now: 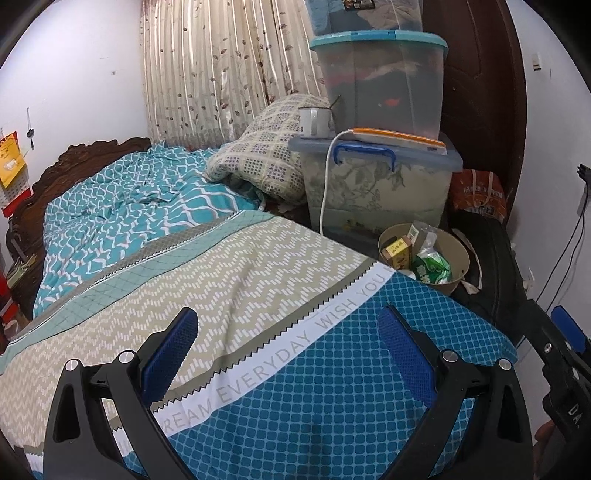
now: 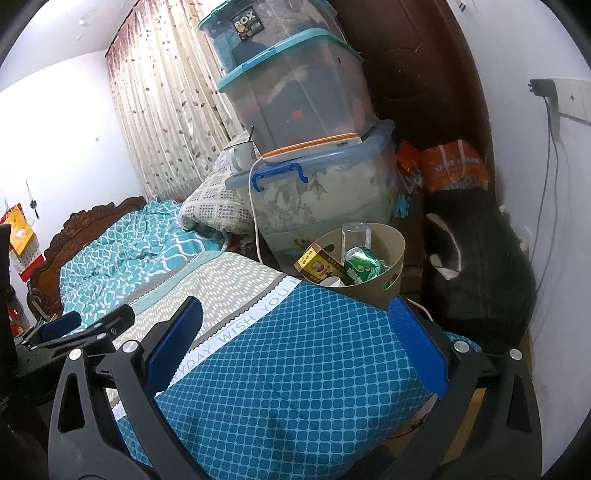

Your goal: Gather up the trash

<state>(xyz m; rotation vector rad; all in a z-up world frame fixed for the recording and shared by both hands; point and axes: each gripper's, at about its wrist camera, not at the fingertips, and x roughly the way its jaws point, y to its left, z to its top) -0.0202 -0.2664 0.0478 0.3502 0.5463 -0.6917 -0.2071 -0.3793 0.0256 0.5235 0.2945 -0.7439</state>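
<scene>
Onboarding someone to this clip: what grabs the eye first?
The patterned bedspread fills the foreground under both open grippers, left and right. Beyond its corner, a tan bin holds a green can and a yellow box, below stacked plastic tubs.

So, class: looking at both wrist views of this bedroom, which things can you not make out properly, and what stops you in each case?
- Bottom of the tan bin: hidden in both views by the box, green packet and clear bottle inside it.
- Top storage box: cut off by the upper edge of the left wrist view.
- Print on the orange bag: too small and blurred in both views.
- Floor beside the bed: hidden by the bedding.
</scene>
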